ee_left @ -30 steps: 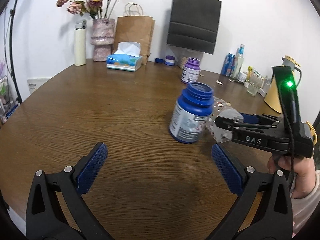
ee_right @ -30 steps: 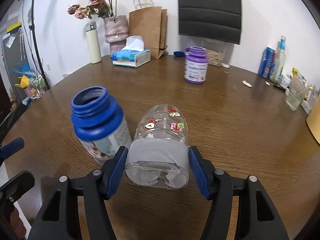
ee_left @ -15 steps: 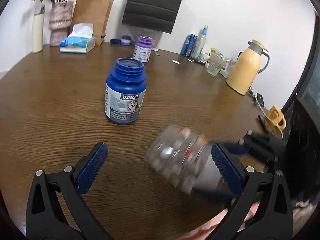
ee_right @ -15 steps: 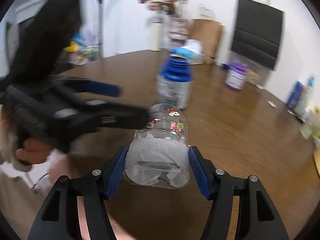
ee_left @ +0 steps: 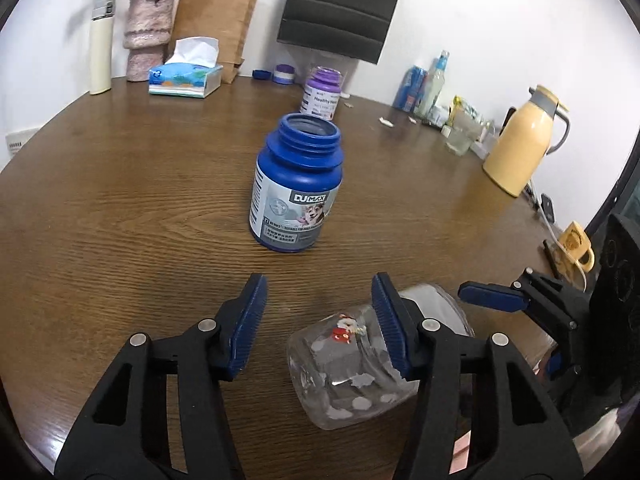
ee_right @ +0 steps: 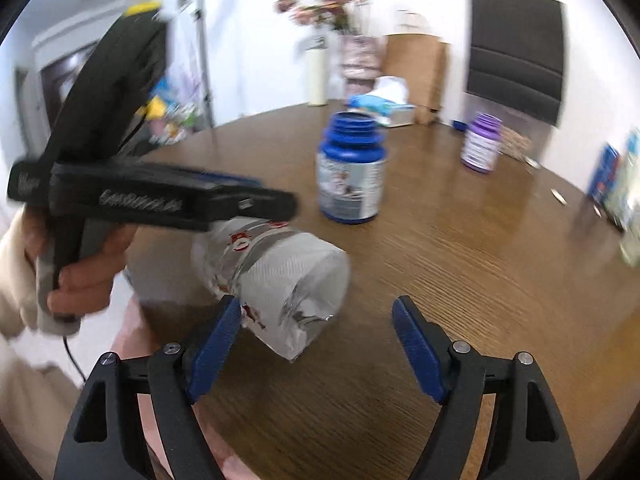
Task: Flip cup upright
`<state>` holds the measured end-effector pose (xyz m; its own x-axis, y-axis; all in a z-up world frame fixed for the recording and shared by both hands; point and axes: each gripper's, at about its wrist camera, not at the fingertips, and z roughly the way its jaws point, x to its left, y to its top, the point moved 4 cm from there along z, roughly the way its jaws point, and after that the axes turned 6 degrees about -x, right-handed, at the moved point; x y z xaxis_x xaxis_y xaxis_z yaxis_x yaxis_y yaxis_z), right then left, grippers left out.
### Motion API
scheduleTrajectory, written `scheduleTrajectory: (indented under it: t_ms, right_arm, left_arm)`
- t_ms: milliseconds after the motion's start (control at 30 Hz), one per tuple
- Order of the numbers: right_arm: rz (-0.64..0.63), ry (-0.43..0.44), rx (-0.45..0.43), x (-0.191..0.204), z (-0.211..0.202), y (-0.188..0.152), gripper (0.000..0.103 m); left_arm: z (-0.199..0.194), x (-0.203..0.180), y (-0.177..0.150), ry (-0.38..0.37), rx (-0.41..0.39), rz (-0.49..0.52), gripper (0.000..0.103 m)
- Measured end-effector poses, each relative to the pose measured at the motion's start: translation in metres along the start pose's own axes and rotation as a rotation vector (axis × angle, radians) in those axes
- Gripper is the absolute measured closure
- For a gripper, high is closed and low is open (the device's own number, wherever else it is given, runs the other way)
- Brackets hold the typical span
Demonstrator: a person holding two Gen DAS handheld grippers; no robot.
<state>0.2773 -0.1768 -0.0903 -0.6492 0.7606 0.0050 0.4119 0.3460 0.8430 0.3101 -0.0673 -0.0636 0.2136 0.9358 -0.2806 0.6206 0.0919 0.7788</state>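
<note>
Blue ribbed pads lined both grippers. The left gripper [ee_left: 320, 320] stood partly open, its right pad against the clear plastic cup [ee_left: 360, 364]; the right gripper [ee_right: 316, 340] gaped wide, holding nothing, having released its earlier clamp. The cup, banded with grey fabric, lay tilted on the wood-grain table [ee_left: 120, 200], near the blue bottle [ee_left: 298, 184].

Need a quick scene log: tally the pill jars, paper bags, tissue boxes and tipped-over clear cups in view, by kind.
Pill jars: 2, the blue jar and the purple jar
Paper bags: 2, the brown bag and the black bag
Tissue boxes: 1, the tissue box
Tipped-over cups: 1, the clear cup
Total: 6
</note>
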Motion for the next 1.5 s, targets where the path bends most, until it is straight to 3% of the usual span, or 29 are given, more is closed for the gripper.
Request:
scheduleTrajectory:
  t_ms: [200,267,333,433,533,567,600,733,967,1033,1133,1167,1267,1333,1433,1500]
  right_arm:
    - [0.166,-0.193,-0.019,-0.032,0.0,0.002,0.02]
    - [0.218,-0.191,-0.021,-0.038,-0.001,-0.001,0.02]
    - [0.231,-0.198,-0.033,-0.041,-0.003,0.0,0.02]
    - [0.236,-0.242,-0.043,-0.048,-0.009,-0.001,0.02]
    - [0.27,-0.289,-0.046,-0.059,-0.025,-0.007,0.02]
    - [0.296,-0.299,-0.05,-0.066,-0.032,-0.01,0.02]
    - [0.316,-0.306,-0.054,-0.071,-0.038,-0.013,0.02]
    - [0.359,-0.332,-0.067,-0.082,-0.06,-0.021,0.02]
    - [0.375,-0.341,-0.098,-0.088,-0.077,-0.019,0.02]
    - [0.403,-0.288,-0.126,-0.091,-0.081,-0.009,0.02]
    - [0.462,-0.131,-0.179,-0.098,-0.086,0.014,0.016]
    - [0.491,-0.072,-0.192,-0.102,-0.086,0.023,0.01]
    - [0.62,0.148,-0.242,-0.123,-0.087,0.053,0.009]
    - [0.703,0.284,-0.248,-0.135,-0.082,0.069,0.008]
    - [0.773,0.481,-0.248,-0.144,-0.071,0.097,0.008]
    - [0.756,0.521,-0.237,-0.141,-0.064,0.111,0.008]
  left_arm:
    - [-0.006,0.002,0.0,0.008,-0.007,-0.01,0.049]
    - [-0.009,-0.001,0.0,0.017,-0.005,0.009,0.041]
    - [-0.014,-0.008,0.0,-0.015,-0.004,0.021,0.038]
    - [-0.016,-0.026,0.001,-0.079,0.015,0.046,0.022]
    - [0.009,-0.049,-0.012,-0.108,0.156,0.137,0.025]
    - [0.022,-0.055,-0.02,-0.096,0.224,0.183,0.044]
    - [0.03,-0.059,-0.025,-0.089,0.264,0.21,0.045]
    - [0.034,-0.071,-0.025,-0.129,0.254,0.201,0.045]
    - [0.031,-0.079,-0.011,-0.103,0.176,0.208,0.045]
    - [0.019,-0.08,-0.005,-0.125,0.119,0.208,0.045]
    - [-0.002,-0.089,0.02,-0.201,-0.018,0.213,0.045]
    - [-0.011,-0.095,0.031,-0.225,-0.078,0.23,0.045]
    - [-0.03,-0.112,0.055,-0.242,-0.255,0.324,0.045]
    - [-0.034,-0.116,0.066,-0.216,-0.35,0.34,0.045]
    - [-0.025,-0.122,0.082,-0.242,-0.374,0.354,0.045]
    - [-0.02,-0.124,0.087,-0.232,-0.402,0.365,0.045]
